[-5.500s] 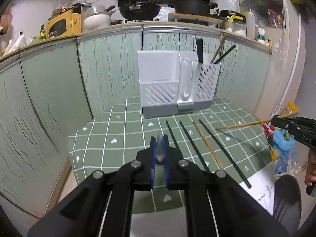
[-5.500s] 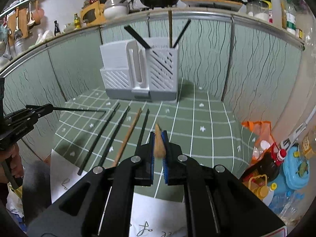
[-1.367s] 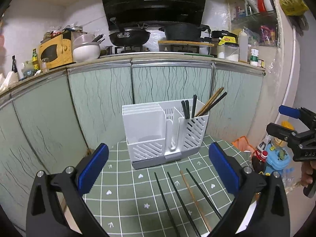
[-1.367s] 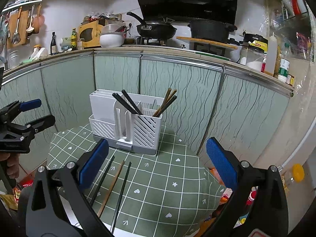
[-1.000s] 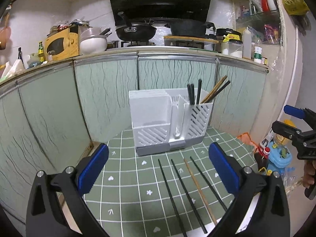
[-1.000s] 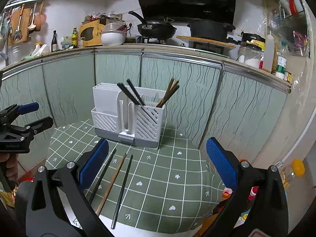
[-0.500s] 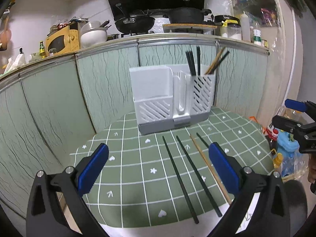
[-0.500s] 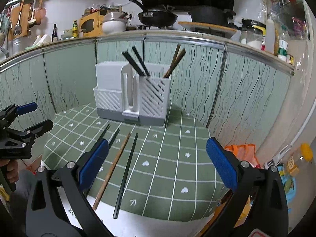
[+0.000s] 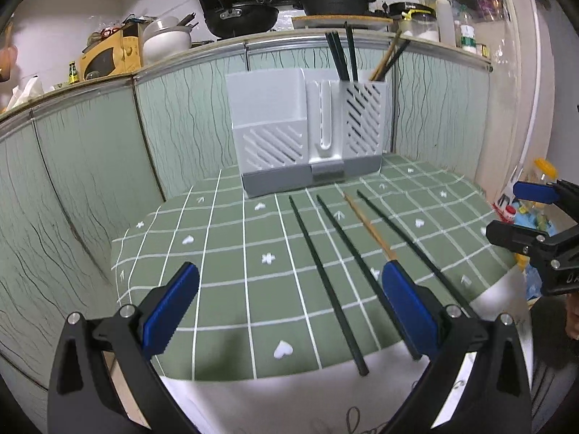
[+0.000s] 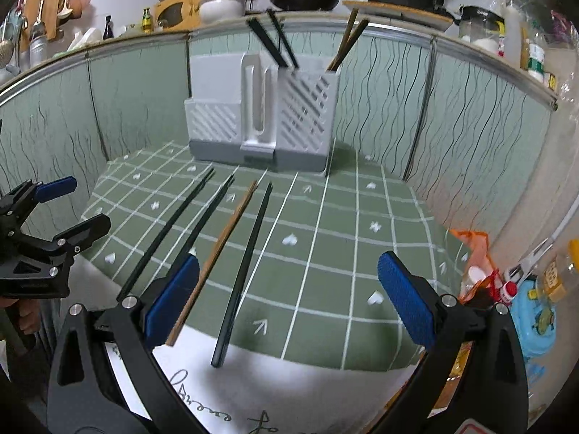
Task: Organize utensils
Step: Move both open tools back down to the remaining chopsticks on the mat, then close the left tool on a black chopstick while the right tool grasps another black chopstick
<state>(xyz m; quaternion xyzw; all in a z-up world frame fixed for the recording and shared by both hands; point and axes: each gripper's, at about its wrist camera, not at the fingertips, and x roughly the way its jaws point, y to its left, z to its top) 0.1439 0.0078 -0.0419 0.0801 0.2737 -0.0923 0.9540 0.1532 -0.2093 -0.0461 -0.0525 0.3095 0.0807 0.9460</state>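
The left hand-held gripper [image 9: 287,302] hangs with its blue-padded jaws spread wide and nothing between them, low over the near edge of the counter [image 9: 224,253], which wears a green cloth with white grid lines; the right hand-held gripper [image 10: 287,298] is likewise wide open and empty, poised over the same near edge; ahead of both, at the far side of the cloth, stands the white slatted utensil holder [image 9: 307,133] on its grey base, upright; in its right-hand compartment stand three black chopsticks [image 9: 340,56] and two brown ones [image 9: 389,59], leaning on the rim; between the holder and the grippers four loose chopsticks lie flat on the cloth, roughly parallel and pointing toward the holder; from the left wrist view, the two leftmost black chopsticks [image 9: 325,271] run between the left gripper's jaws, the wooden chopstick [image 9: 369,224] passes behind its right pad, and the last black chopstick [image 9: 405,235] lies just beyond that pad; from the right wrist view, the wooden one and its black neighbour [image 10: 246,260] lie just inside the right gripper's left pad, the other two beyond it toward the left gripper.
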